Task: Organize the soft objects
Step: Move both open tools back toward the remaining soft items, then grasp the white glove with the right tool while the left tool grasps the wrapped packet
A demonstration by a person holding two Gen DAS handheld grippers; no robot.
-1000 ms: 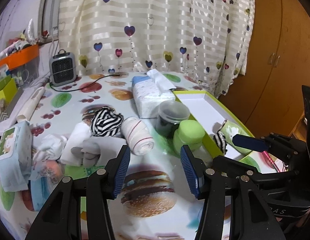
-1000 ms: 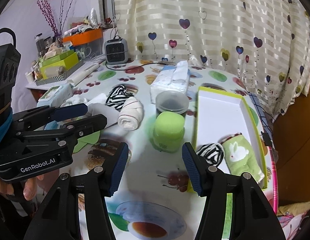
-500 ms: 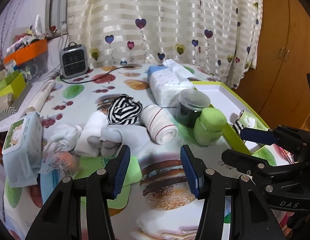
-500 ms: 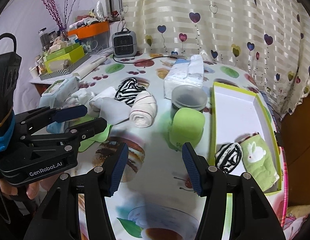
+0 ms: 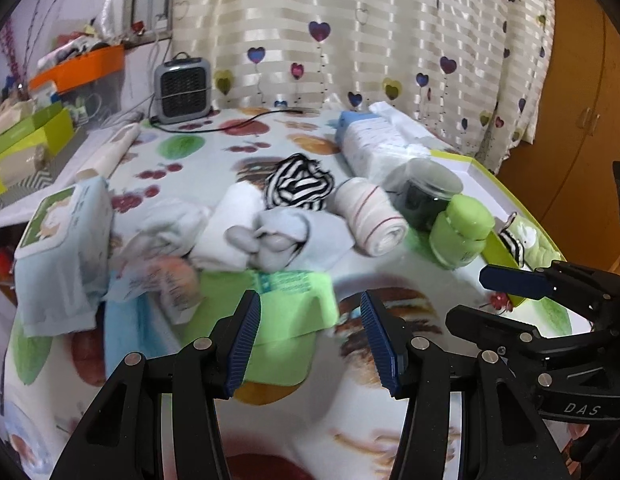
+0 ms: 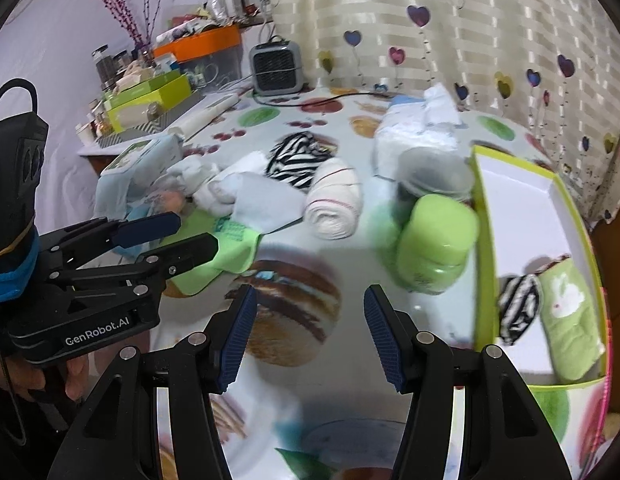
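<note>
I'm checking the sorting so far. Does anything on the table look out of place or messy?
Yes. Only a striped bundle and a green rabbit towel lie in the tray. The other cloths sit outside it in a loose heap around the white rolled towel, some overlapping.

The left tool [image 5: 308, 340] hangs above the near edge of the bench, tilted downward, its blue ribbed pads [image 5: 242, 344] standing apart with nothing pressed between them. The right tool [image 6: 308, 340] is tilted down over the near edge as well, its pads [image 6: 383, 340] spread wide and empty. In the right wrist view the left tool sits at the left side, and a hand [image 6: 50, 376] wraps its black grip from below, with a blue band above it. In the left wrist view the right tool [image 5: 513, 296] reaches in from the right side.
</note>
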